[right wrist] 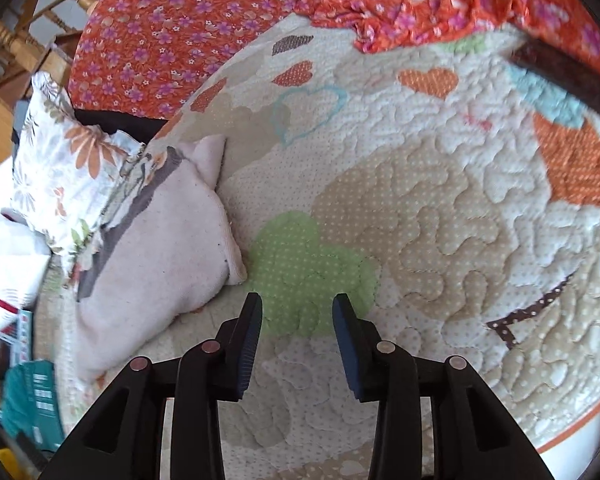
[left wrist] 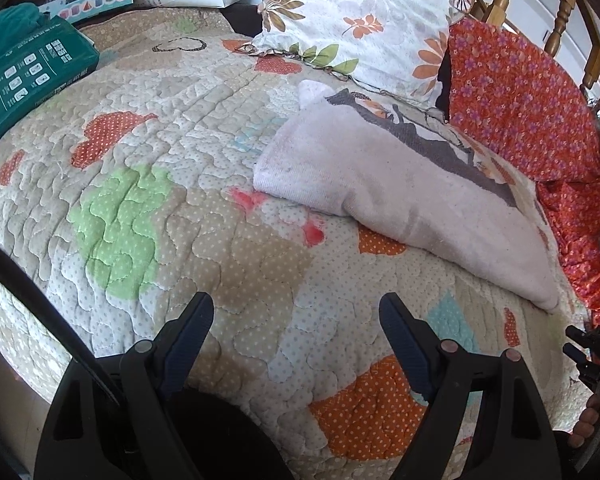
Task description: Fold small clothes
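Left gripper (left wrist: 296, 320) over the quilt (left wrist: 180, 168), jaws wide apart, nothing between them. Right gripper (right wrist: 297, 308) also over the quilt, jaws parted, empty. Folded pale garment (left wrist: 400, 196) lies on the quilt ahead and right of the left gripper, near a floral pillow (left wrist: 360, 20); in the right wrist view it sits left of the fingers. Orange floral cloth (left wrist: 520, 100) beyond it. Green pack (left wrist: 24, 72) far left.

1 folded garment (left wrist: 400, 192), 1 quilt (left wrist: 180, 184), 1 floral pillow (left wrist: 360, 20), 2 tools.
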{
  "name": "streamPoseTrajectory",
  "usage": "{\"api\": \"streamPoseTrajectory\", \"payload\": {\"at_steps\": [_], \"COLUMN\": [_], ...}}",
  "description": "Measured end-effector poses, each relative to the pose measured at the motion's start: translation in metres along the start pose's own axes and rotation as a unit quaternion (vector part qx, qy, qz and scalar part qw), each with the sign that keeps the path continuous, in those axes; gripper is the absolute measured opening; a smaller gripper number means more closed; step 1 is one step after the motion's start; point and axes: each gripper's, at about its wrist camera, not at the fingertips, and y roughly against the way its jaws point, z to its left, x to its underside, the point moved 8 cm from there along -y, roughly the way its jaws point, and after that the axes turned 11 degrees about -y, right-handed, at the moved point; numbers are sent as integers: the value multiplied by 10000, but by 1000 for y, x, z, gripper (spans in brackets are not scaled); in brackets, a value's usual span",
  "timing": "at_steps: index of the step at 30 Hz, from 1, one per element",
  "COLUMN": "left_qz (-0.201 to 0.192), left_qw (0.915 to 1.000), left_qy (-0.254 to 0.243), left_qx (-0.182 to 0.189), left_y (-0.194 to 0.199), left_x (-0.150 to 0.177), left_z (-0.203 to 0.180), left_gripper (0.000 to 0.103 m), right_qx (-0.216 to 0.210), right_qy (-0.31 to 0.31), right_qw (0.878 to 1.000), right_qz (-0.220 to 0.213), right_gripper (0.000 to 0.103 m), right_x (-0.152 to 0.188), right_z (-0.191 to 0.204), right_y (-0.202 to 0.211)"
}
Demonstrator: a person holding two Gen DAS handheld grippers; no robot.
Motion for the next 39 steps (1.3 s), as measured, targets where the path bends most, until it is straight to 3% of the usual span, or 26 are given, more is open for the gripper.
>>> {"api": "streamPoseTrajectory", "payload": {"at_steps": [6, 11, 15, 19, 26, 30, 34, 36, 39], "left_qz": [-108, -233, -271, -288, -395, -406, -402, -398, -381], "left_qw": [9995, 9978, 9960, 9936, 9906, 9888, 9866, 9860, 9857], "left_qy": [207, 550, 761, 963, 1135, 1222, 1344, 1376, 1401], "left_qx": [205, 283, 391, 520, 653, 756, 838, 854, 851], "left_y": [8, 12, 13, 15, 18, 17, 16, 17, 16], "left_x": [1, -1, -1, 1, 2, 2, 3, 5, 5], "left_z": [7, 16, 23, 30, 36, 39, 43, 44, 45], "left_gripper": [84, 84, 84, 84, 85, 85, 86, 86, 86], "right_qx": [352, 206, -53, -338, -720, -543, -175, -78, 109], "right_qy": [379, 1337, 2265, 3120, 4521, 5267, 5771, 5891, 5998], "right_qw": [9976, 9901, 9740, 9477, 8772, 8335, 7982, 7887, 7819], "right_qz": [-471, -370, 29, 588, 1443, 1581, 1718, 1755, 1694], "right_gripper": [40, 42, 43, 43, 46, 63, 68, 76, 79], "right_x": [5, 18, 52, 110, 219, 260, 288, 296, 302], "right_z": [14, 88, 166, 236, 336, 371, 384, 385, 388], "right_y": [32, 31, 7, -30, -85, -111, -138, -145, -155]}}
